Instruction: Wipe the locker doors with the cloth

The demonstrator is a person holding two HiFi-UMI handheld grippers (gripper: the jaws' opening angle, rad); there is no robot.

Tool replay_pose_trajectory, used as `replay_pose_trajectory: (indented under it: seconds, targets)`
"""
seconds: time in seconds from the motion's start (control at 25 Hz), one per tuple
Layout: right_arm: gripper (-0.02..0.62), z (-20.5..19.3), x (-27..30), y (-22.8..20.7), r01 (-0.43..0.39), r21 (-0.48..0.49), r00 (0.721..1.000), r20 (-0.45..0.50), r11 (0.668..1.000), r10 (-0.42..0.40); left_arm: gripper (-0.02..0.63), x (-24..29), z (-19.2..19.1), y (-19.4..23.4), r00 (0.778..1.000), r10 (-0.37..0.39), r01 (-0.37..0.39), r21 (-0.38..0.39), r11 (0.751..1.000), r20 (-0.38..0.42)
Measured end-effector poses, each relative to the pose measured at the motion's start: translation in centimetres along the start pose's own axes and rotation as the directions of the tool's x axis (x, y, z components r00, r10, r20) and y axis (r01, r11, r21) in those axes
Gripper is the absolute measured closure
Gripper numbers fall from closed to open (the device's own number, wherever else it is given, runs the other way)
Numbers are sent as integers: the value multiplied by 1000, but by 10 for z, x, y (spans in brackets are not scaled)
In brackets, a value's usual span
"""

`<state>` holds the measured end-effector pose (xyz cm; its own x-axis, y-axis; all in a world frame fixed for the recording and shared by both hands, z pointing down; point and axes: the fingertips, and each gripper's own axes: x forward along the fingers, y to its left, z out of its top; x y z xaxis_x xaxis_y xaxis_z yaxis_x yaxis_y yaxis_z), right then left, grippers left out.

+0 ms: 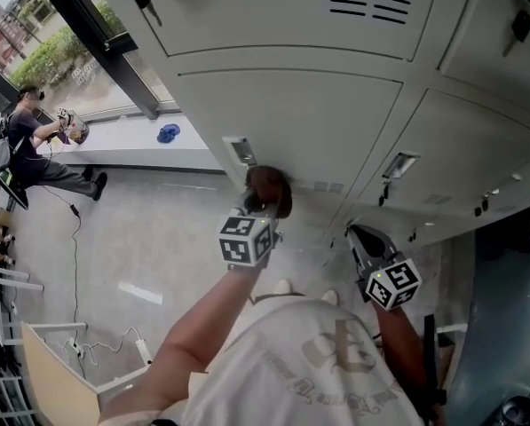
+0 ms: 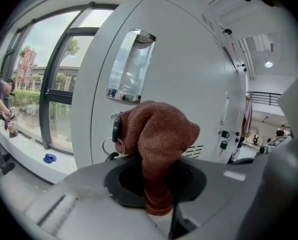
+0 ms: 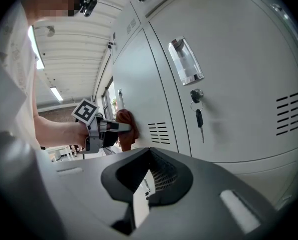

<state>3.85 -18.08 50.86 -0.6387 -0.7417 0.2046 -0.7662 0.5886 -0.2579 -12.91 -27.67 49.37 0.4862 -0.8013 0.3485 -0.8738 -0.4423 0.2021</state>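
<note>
At the far left, a person (image 1: 29,145) is at the window sill, where a small blue thing (image 1: 168,132) lies. Nearer the middle, our left claw (image 1: 257,209) is clamped on the brown cloth (image 1: 271,187). Its bunched end presses against a grey locker door (image 1: 318,114) just below the clear label holder (image 1: 241,150), touching a key ring (image 2: 109,145). To the right, our right claw (image 1: 364,238) hangs near the lockers, jaws drawn almost together, nothing between them.
</note>
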Motion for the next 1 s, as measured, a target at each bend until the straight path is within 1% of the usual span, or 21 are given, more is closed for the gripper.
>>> replay_pose_trajectory:
  seconds: [0.08, 0.12, 0.2, 0.32, 0.4, 0.52, 0.64, 0.72, 0.76, 0.8, 0.84, 0.88, 0.92, 0.96, 1.0]
  targets:
    - [588, -1, 1, 1, 1, 0, 1000, -4, 1000, -1, 525, -11, 1, -5, 1000, -24, 24, 41, 999, 6]
    - [588, -1, 2, 2, 0, 1, 1000, -6, 1000, 0, 525, -19, 4, -5, 999, -24, 23, 57, 998, 21]
    - [588, -1, 4, 3, -3, 0, 1000, -7, 1000, 3, 526, -38, 18, 0, 997, 2, -8, 78, 997, 73]
    - [588, -1, 9, 5, -10, -4, 1000, -10, 1000, 10, 526, -62, 36, 18, 989, 63, -74, 81, 994, 134]
    - [588, -1, 11, 8, -16, -5, 1000, -13, 1000, 15, 525, -67, 37, 30, 989, 70, -84, 98, 992, 133]
    - [588, -1, 15, 14, -25, -8, 1000, -14, 1000, 25, 525, -68, 37, 32, 991, 48, -66, 148, 987, 121]
    - [588, -2, 14, 14, -25, -12, 1000, -13, 1000, 25, 525, -81, 49, 28, 987, 22, -45, 140, 989, 157]
    - [588, -3, 12, 10, -11, -10, 1000, -18, 1000, 11, 525, -90, 60, 31, 984, 32, -58, 144, 988, 177]
    - [588, -4, 10, 9, -3, -7, 1000, -20, 1000, 3, 525, -93, 65, 35, 982, 49, -79, 157, 984, 183]
    - [588, -4, 9, 7, 3, -6, 1000, -21, 1000, -3, 525, -95, 70, 41, 980, 74, -108, 182, 977, 185]
    - [588, -4, 8, 7, 5, -5, 1000, -21, 1000, -5, 525, -95, 74, 48, 978, 98, -138, 221, 965, 182]
    - [588, -4, 8, 8, 5, -6, 1000, -22, 1000, -5, 525, -92, 74, 54, 979, 113, -157, 275, 948, 169]
    - [588, -4, 8, 9, 3, -8, 1000, -23, 1000, -3, 525, -86, 71, 58, 983, 113, -157, 335, 929, 145]
    - [588, -5, 8, 10, 1, -8, 1000, -24, 1000, -1, 525, -78, 67, 59, 988, 103, -140, 387, 911, 114]
    - [588, -6, 8, 11, -1, -7, 1000, -25, 1000, 1, 525, -69, 61, 58, 993, 89, -114, 424, 899, 78]
